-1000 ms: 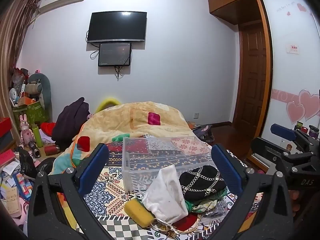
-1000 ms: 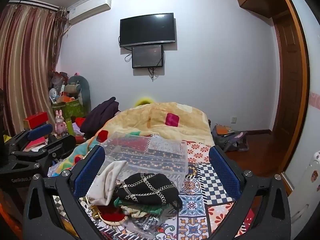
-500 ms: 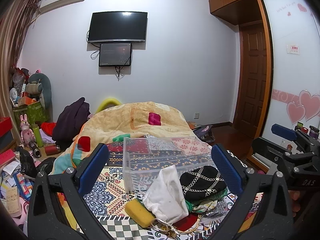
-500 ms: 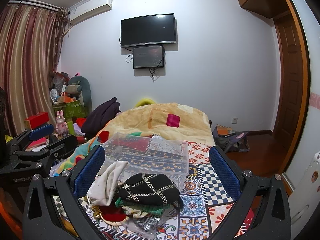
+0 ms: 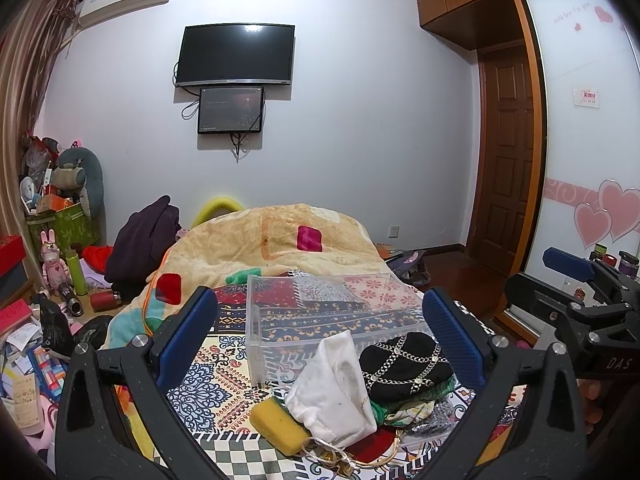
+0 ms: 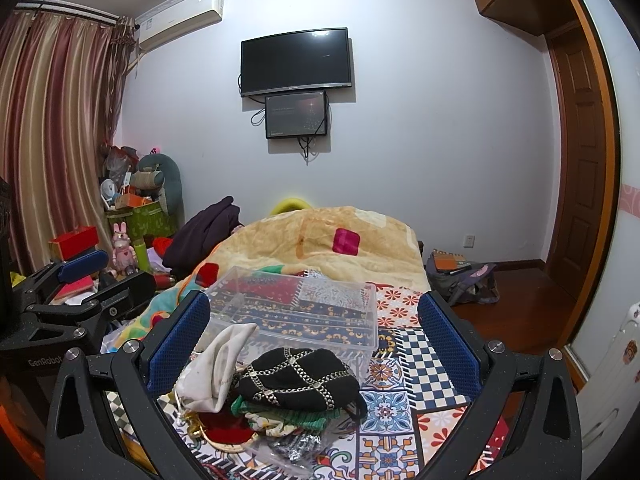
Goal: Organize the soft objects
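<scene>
A pile of soft things lies on the patterned bedspread: a white cloth pouch (image 5: 334, 388) (image 6: 216, 364), a black bag with a gold chain pattern (image 5: 404, 360) (image 6: 298, 376), a yellow sponge (image 5: 278, 420), green and floral fabric (image 6: 288, 420) and a red round piece (image 6: 226, 428). A clear plastic bin (image 5: 332, 312) (image 6: 296, 308) stands just behind the pile. My left gripper (image 5: 320, 340) is open and empty above the pile. My right gripper (image 6: 314, 344) is open and empty, to the right of the left one.
A yellow blanket (image 5: 280, 244) is heaped on the bed behind the bin. Toys, boxes and clutter (image 5: 60, 240) fill the floor at left. A bag (image 6: 460, 280) lies on the wooden floor at right, near a wardrobe (image 5: 580, 160).
Both grippers have hardly moved; the views shifted very slightly. Nothing was taken hold of or let go.
</scene>
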Tool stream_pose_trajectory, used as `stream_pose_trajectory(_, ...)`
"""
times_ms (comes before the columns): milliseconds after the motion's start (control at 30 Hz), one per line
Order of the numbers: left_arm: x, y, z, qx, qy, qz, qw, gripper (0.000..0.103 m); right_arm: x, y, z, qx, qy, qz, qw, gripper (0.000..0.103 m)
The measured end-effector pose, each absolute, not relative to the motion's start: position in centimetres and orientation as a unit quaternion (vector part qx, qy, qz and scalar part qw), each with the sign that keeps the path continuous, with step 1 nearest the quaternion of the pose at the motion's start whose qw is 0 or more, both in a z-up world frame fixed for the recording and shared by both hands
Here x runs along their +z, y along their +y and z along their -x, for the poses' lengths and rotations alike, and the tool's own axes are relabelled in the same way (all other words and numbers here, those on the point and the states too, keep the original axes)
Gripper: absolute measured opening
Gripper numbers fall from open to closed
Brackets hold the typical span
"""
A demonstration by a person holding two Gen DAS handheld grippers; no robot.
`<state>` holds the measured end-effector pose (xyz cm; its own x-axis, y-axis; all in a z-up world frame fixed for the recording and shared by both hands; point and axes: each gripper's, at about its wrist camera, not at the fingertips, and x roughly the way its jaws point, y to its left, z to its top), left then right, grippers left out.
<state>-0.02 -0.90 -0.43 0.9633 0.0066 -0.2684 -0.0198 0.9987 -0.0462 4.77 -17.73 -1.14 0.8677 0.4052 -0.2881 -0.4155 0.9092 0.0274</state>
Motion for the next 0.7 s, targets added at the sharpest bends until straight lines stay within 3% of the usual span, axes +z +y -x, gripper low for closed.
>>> stream_pose_trajectory(700, -0.16, -0.88, 0.02, 0.006, 0.135, 0.024, 0.991, 0.103, -1.09, -17.76, -4.73, 0.213, 0.145, 0.017, 0.966, 0.103)
